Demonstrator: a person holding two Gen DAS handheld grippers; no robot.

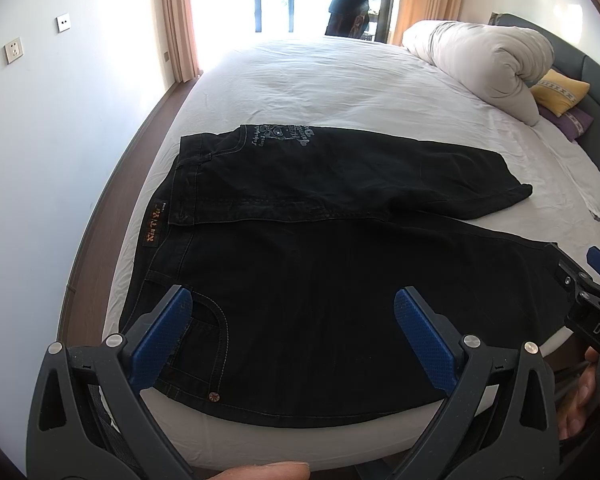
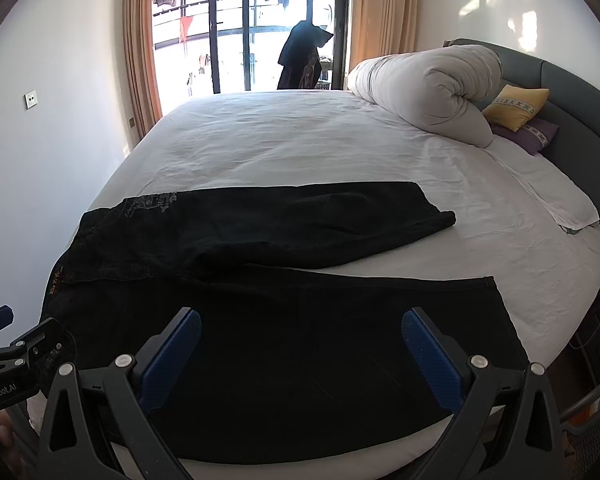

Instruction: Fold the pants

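Note:
Black denim pants (image 1: 308,264) lie spread on the white bed, waistband to the left, both legs running right. The far leg (image 2: 300,220) angles away from the near leg (image 2: 340,320), leaving a wedge of sheet between them. My left gripper (image 1: 292,312) hovers open above the hip and front pocket near the bed's front edge, nothing between its blue pads. My right gripper (image 2: 300,336) stands open over the near leg, a little short of its hem (image 2: 500,308). Each gripper shows at the edge of the other's view.
The white sheet of the bed (image 2: 320,140) stretches far behind the pants. A rolled duvet (image 2: 428,88) and yellow and purple pillows (image 2: 516,108) sit at the right by the grey headboard. A folded white cloth (image 2: 556,204) lies on the right side. Wall and floor run along the left.

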